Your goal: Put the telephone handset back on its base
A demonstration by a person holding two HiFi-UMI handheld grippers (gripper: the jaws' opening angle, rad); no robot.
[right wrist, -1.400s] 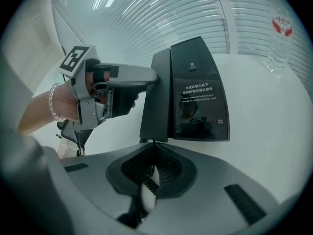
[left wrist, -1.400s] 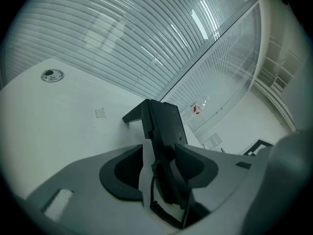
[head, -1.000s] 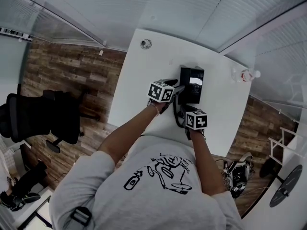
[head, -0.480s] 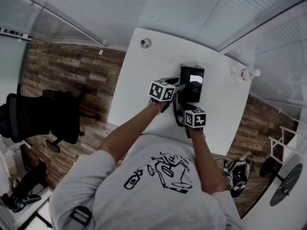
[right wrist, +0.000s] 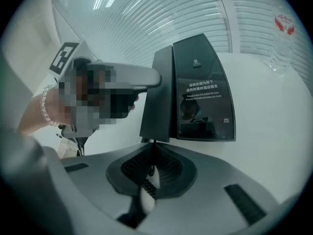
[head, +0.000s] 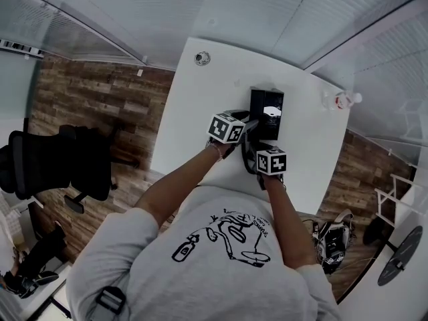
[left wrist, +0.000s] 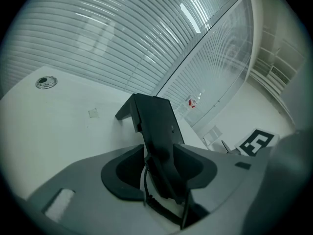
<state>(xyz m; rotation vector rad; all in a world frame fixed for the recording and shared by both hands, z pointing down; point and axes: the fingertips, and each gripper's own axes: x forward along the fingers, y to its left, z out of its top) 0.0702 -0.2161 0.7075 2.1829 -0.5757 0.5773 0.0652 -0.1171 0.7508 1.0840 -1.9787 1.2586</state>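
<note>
1. Left gripper [left wrist: 159, 151]: its jaws have just been closing, and the pads now bear on both flanks of the long black plastic telephone handset [left wrist: 156, 131]. The handset runs away from me between them.
2. Position of the handset: it lies along the left edge of the black slab-shaped telephone base [right wrist: 203, 97] with the glossy screen, which stands on the white table [head: 200, 105]. From these angles I cannot tell whether it is already seated in its cradle.
3. Right gripper [right wrist: 152, 148]: its jaws are drawn almost together, pinching the black coiled cord [right wrist: 149, 187] just in front of the base.
4. Hazard A, as I judge it: most of the handset reaches beyond the pads. Its far end can therefore swing or twist in the grip if I move quickly.
5. Hazard B: the cord is pinned. If I carry the handset away from the right gripper, the cord may go taut. It could then drag the light base across the table or tug the handset askew.
6. Hazard C: if I let go while the handset sits crooked on the cradle's rim, it may slide off onto the table.
</note>
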